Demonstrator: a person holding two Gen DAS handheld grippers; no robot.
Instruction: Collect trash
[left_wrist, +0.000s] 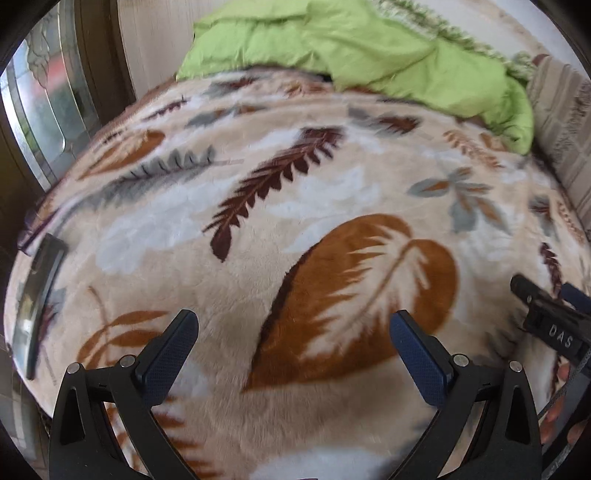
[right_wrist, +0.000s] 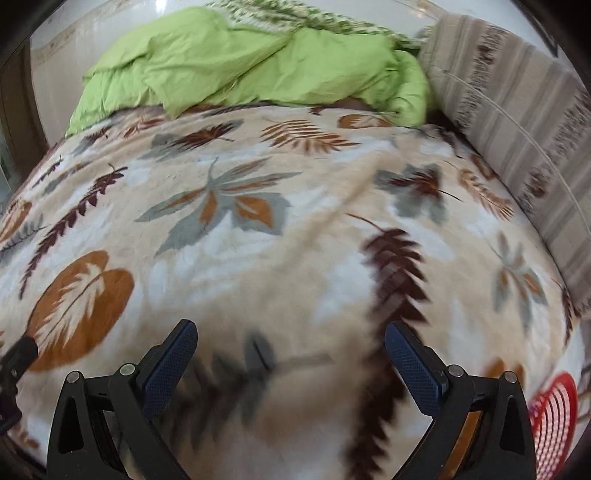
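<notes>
1. We hold the left claw above a bed covered by a beige plush blanket printed with brown, grey and white leaves; its two blue-padded fingers stand wide apart with nothing between them.
2. We hold the right claw released as well, fingers spread over the same leaf blanket, gripping nothing.
3. In the left wrist view the right claw's black body shows at the right edge, just beside ours; in the right wrist view a black part of the left claw shows at the left edge.
4. We cannot pick out any piece of trash in either view, so its place, its pointing and its long axis cannot be told.
5. A crumpled lime-green cloth quilt lies bunched at the far end of the bed, its length running across the bed.
6. A beige striped cushion stands along the bed's right side.
7. A dark flat slab, perhaps a phone, lies near the bed's left edge, long axis running away from us.
8. A red mesh plastic object shows at the lower right, partly cut off.
</notes>
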